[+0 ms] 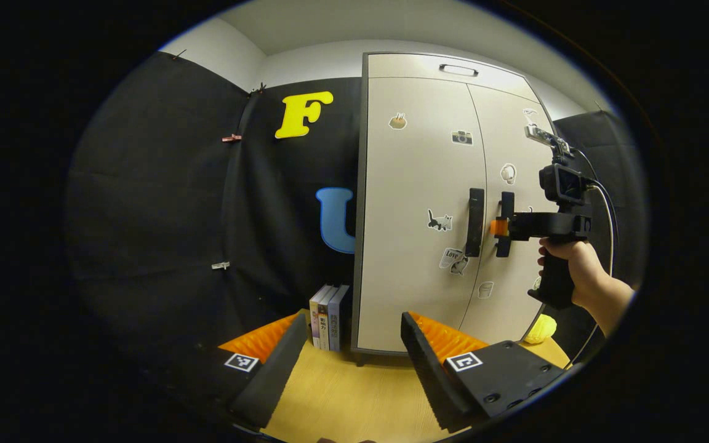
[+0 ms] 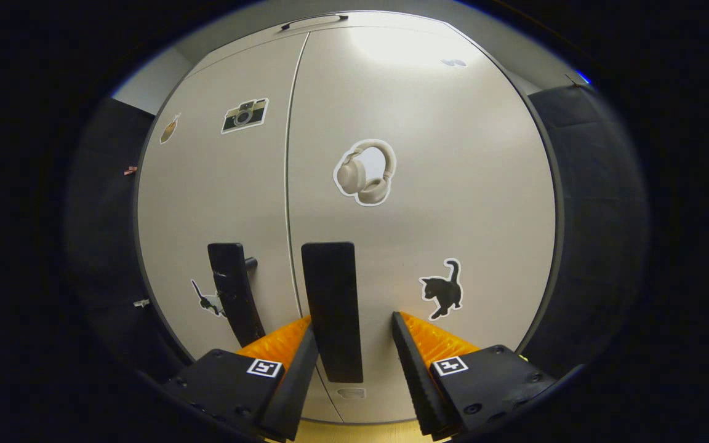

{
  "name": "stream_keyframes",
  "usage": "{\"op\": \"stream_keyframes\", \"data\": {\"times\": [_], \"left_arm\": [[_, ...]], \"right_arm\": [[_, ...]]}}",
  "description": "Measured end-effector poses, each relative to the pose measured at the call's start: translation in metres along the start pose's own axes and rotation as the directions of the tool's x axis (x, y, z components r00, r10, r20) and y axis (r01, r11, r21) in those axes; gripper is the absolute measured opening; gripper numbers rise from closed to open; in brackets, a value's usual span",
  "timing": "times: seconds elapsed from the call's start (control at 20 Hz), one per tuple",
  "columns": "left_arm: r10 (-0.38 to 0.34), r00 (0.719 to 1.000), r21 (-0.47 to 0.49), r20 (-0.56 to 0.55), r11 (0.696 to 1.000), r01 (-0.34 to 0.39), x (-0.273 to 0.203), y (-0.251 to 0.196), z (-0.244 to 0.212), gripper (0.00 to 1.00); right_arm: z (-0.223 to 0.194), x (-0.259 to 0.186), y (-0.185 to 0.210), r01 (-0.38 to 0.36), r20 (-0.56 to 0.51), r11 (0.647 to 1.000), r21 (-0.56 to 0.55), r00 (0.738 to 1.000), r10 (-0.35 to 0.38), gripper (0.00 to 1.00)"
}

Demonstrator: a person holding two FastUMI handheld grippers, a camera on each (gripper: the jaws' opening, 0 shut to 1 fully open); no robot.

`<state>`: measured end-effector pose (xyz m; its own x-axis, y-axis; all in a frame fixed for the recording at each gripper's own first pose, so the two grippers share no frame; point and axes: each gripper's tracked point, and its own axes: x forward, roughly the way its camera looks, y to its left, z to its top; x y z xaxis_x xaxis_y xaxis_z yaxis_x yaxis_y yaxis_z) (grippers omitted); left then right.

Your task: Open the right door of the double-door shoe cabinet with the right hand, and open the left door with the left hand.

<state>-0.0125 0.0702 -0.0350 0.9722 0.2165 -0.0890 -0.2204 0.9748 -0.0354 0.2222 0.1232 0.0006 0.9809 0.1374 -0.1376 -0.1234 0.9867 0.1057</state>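
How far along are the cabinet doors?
Done: nothing; both doors look closed. In hand: the right gripper is open with its fingers either side of the right handle, not clamped. Left: pull that door, then bring the left gripper, open and back from the cabinet, to the left handle.

Your right gripper [image 1: 502, 227] covers the middle of the right door handle [image 1: 505, 212]. The yellow object [image 1: 541, 329] behind the shoe cabinet's [image 1: 416, 184] corner stays half hidden, unidentifiable.
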Motion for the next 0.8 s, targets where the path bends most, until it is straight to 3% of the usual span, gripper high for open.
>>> {"op": "stream_keyframes", "data": {"times": [0.05, 0.1, 0.15, 0.25, 0.35, 0.45, 0.65, 0.8], "left_arm": [[0.003, 1.0, 0.003, -0.006, 1.0, -0.003, 0.0, 0.001, -0.002, 0.95], [0.002, 1.0, 0.003, -0.01, 1.0, -0.002, -0.001, 0.0, -0.004, 0.95], [0.0, 1.0, 0.002, -0.014, 1.0, 0.0, -0.001, 0.0, -0.005, 0.95], [0.002, 1.0, -0.01, -0.012, 1.0, -0.002, -0.006, 0.002, -0.004, 0.95], [-0.005, 1.0, -0.043, 0.016, 0.999, 0.006, -0.014, 0.005, 0.004, 0.95], [0.01, 0.999, -0.063, 0.039, 0.998, -0.008, -0.02, 0.013, 0.009, 0.95], [0.023, 0.999, -0.062, 0.025, 0.998, -0.021, -0.026, 0.022, 0.005, 0.95], [0.016, 0.999, -0.053, 0.031, 0.999, -0.014, -0.029, 0.02, 0.008, 0.95]], "right_arm": [[0.001, -0.003, 0.004, -0.011, -0.005, 1.0, 0.013, 1.0, 0.011, 0.73], [0.0, -0.003, 0.008, -0.025, -0.011, 0.999, 0.024, 1.0, 0.025, 0.65], [-0.001, -0.004, 0.011, -0.029, -0.02, 0.999, 0.034, 0.999, 0.03, 0.51], [-0.001, -0.005, 0.011, -0.026, -0.016, 0.999, 0.023, 1.0, 0.026, 0.39], [0.0, -0.004, 0.012, -0.045, -0.009, 0.999, 0.005, 0.999, 0.045, 0.35], [-0.001, -0.005, 0.013, -0.08, -0.031, 0.996, -0.028, 0.996, 0.079, 0.23], [-0.002, -0.006, 0.014, -0.114, -0.072, 0.993, 0.01, 0.991, 0.115, 0.1], [-0.001, -0.015, 0.013, -0.127, -0.08, 0.992, 0.015, 0.989, 0.128, 0.1]]}}
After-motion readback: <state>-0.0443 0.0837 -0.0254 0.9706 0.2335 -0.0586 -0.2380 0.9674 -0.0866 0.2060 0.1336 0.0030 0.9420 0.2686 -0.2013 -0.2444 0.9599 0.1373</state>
